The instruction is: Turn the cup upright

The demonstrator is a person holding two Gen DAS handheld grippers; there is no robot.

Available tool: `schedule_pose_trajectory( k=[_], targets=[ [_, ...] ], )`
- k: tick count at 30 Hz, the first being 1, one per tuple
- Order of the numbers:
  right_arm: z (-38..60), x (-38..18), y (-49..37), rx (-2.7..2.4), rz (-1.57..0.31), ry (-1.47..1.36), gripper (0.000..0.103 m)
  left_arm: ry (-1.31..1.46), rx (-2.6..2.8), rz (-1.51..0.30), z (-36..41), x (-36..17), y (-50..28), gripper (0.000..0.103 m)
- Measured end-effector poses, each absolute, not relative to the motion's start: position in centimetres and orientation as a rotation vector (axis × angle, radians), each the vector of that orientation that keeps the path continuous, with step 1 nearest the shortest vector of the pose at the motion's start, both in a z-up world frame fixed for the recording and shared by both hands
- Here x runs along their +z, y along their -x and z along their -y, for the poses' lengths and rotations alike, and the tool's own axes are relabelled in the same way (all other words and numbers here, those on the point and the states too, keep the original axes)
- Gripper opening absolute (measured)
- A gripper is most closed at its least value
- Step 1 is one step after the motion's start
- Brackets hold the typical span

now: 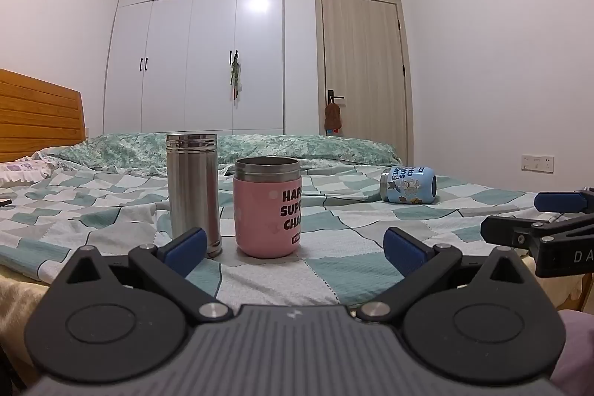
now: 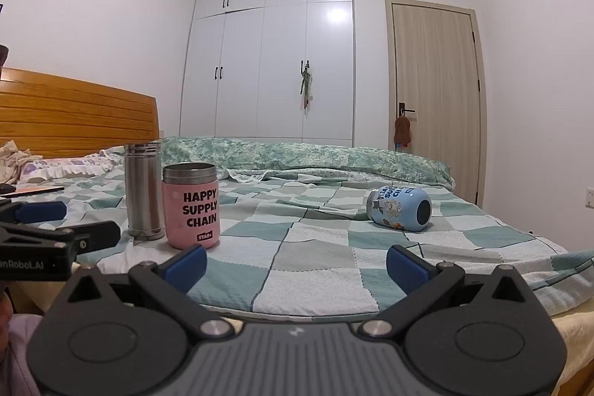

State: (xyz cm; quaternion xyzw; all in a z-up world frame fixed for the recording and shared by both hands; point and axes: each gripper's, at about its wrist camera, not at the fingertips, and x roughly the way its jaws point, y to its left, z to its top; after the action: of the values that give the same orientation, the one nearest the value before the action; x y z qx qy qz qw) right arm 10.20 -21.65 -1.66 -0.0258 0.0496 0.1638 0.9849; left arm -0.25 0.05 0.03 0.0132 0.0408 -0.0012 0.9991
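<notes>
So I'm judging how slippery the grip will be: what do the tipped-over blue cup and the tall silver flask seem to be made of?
Blue cup: lying on its side, apparently metal under a smooth printed blue coating; a bare steel-looking band shows at its mouth end, and its base has a dark recess. Silver flask: upright, apparently bare brushed stainless steel, with soft vertical reflections and ridged rings near the top. Both look hard and fairly slick.

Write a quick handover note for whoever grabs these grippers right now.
Left hand-held gripper: open, empty, short of the cups.
Right hand-held gripper: open, empty.
Blue cup: lying on its side on the checkered bedspread, off to the right, untouched.
Pink cup and steel flask: upright, side by side on the left.
Done: nothing to the blue cup.
Left: grasp it and stand it upright.
</notes>
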Motion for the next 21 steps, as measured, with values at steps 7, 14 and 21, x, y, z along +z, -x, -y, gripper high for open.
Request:
schedule_pose_trajectory(
  k=[7,14,21],
  targets=[
    [21.63,-1.67,-10.19,0.329,-0.098,0.048,0.103,-0.028,-0.004,-0.082,-0.04,0.0,0.07,0.103],
    [21.62,-1.66,-10.2,0.33,-0.097,0.049,0.103,-0.027,-0.004,-0.082,-0.05,0.0,0.09,0.103],
    [21.61,-1.64,-10.19,0.329,-0.097,0.049,0.103,-0.027,-0.003,-0.082,-0.06,0.01,0.1,0.103]
  ],
)
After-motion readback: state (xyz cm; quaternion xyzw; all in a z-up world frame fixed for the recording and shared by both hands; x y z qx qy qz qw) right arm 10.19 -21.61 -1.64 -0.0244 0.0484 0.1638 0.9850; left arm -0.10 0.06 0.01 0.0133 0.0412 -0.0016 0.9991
